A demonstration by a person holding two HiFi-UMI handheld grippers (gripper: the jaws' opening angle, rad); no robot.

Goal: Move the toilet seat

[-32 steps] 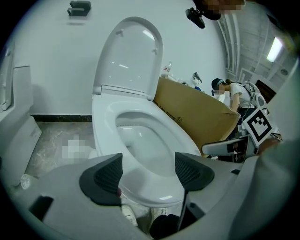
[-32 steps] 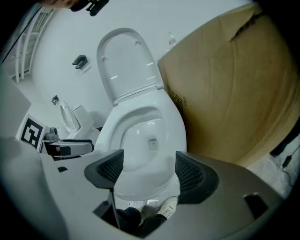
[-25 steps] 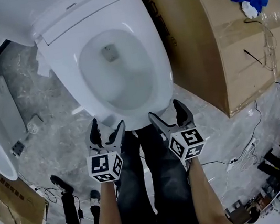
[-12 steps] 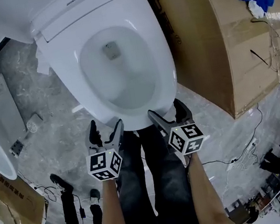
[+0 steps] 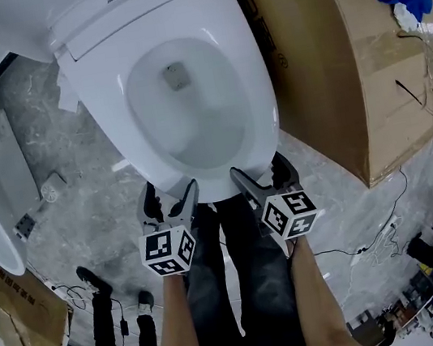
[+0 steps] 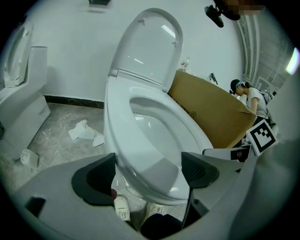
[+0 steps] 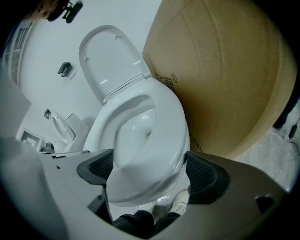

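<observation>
At the front rim of the glossy white oval plastic toilet seat, lying flat on its bowl, I see my left hand-held gripper and right hand-held gripper, jaws just opened wide, each straddling that rim unclamped.

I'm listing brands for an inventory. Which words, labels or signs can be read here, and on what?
"®": beside dark print too blurred to read, on the side of the large brown cardboard box.
Small dark brand mark at the back of the white ceramic toilet: too small to read.
Dark print on the small brown cardboard box on the floor: too blurred to read.
</observation>
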